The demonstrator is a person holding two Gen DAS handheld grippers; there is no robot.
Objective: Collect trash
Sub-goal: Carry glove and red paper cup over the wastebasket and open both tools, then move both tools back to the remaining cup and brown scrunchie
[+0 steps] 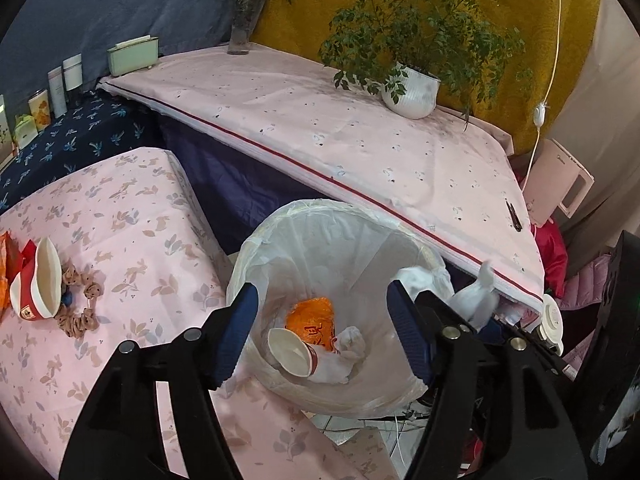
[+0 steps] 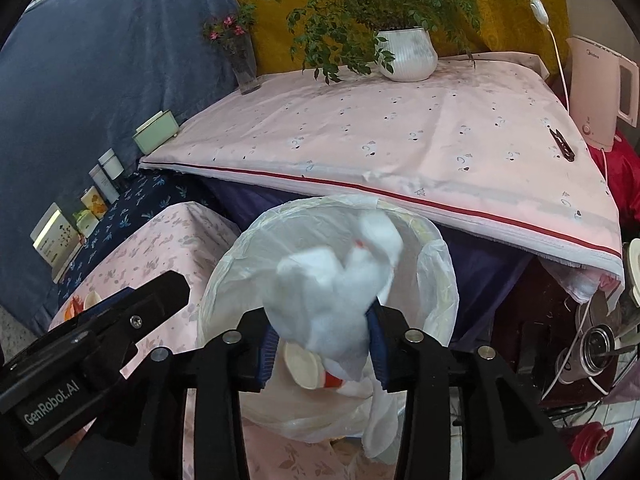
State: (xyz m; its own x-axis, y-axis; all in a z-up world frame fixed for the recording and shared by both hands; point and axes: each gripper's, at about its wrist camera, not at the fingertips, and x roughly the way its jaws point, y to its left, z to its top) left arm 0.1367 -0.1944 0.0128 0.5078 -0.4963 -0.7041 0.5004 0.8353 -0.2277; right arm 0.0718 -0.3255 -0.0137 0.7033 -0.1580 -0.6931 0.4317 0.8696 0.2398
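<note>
The left hand-held gripper (image 1: pixel 322 332) hangs over a bin (image 1: pixel 256 256) lined with a thin white bag, its blue-padded jaws wide apart with nothing between them. Straight below, at the bottom of the bin, lie a paper cup (image 1: pixel 292 352) on its side, an orange wrapper (image 1: pixel 312 316) and a crumpled tissue (image 1: pixel 348 348).

The right hand-held gripper (image 2: pixel 324 344) is over the same bin (image 2: pixel 224 280). A wad of white tissue (image 2: pixel 332 280) sits between its jaws, blurred in the frame. The jaws stand partly apart, and whether the pads press on the wad cannot be told. Under it the cup (image 2: pixel 300 368) shows in the bin. In the left wrist view, part of this wad (image 1: pixel 476 296) shows just beyond the left gripper's right-hand finger.

More trash remains on the pink leaf-print desk (image 1: pixel 132 240) beside the bin: a second paper cup (image 1: pixel 38 284) with a red band lying on its side, orange packets (image 1: pixel 8 264) at the frame's edge, and a brown beaded ring (image 1: pixel 78 304) touching the cup.

Behind the bin a higher desk (image 1: pixel 360 140) under a pale pink cloth carries a potted plant (image 1: pixel 410 92), a vase (image 1: pixel 244 20) of flowers, a green box (image 1: pixel 134 56) and a dark clip (image 1: pixel 514 216). A pink kettle (image 1: pixel 560 184) stands past its far end.
</note>
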